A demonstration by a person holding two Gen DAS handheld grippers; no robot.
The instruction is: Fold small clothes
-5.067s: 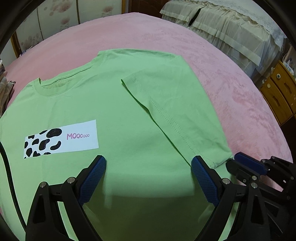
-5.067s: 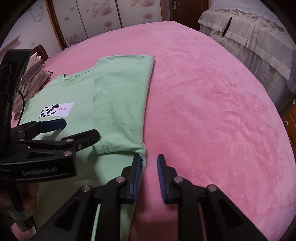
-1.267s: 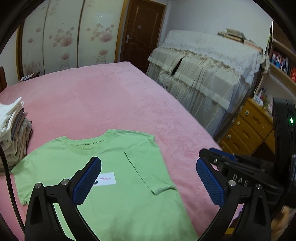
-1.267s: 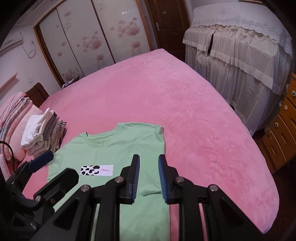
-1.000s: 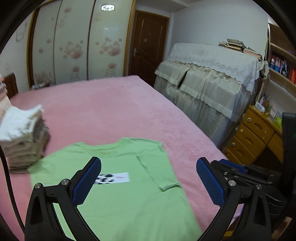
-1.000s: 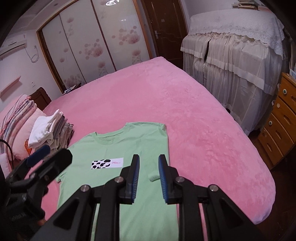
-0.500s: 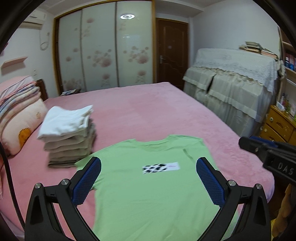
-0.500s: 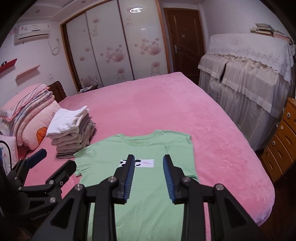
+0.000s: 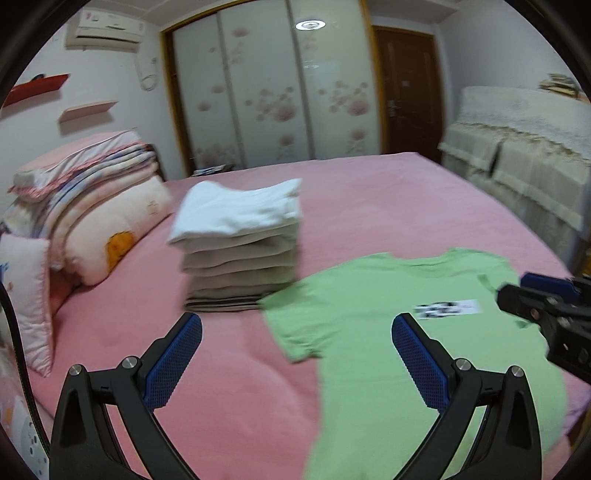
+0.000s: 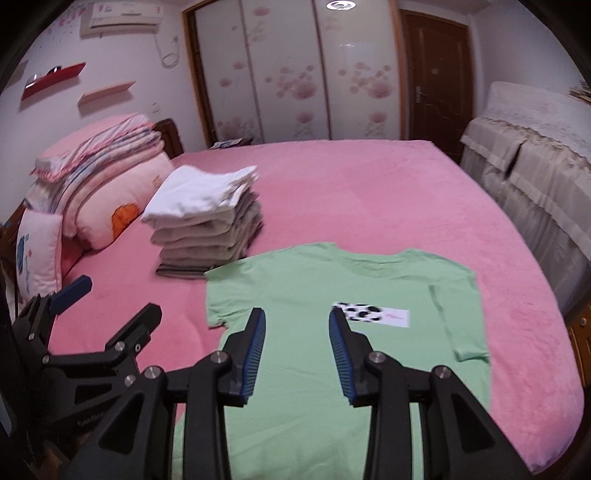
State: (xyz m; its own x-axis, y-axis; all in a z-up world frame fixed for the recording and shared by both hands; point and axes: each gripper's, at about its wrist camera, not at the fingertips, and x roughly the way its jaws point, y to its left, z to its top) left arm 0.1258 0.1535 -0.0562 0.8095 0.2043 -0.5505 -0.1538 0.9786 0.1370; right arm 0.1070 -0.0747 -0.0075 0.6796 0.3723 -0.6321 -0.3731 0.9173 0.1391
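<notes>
A bed point(image 10: 369, 192) with a pink cover filled the middle of the room. At its head lay a pale pillow with an orange print point(image 10: 114, 210), with folded striped quilts point(image 10: 99, 155) stacked on top, and a small pink cushion point(image 10: 37, 251) leaned beside them. Behind the bed stood a wardrobe with sliding doors printed with pink flowers point(image 10: 295, 70), and to its right a dark brown door point(image 10: 436, 74). An air conditioner point(image 10: 125, 16) hung high on the wall, above a red shelf point(image 10: 51, 81) and a pale shelf point(image 10: 105, 92). A lace-edged beige cloth covered furniture point(image 10: 535, 147) at the right.
</notes>
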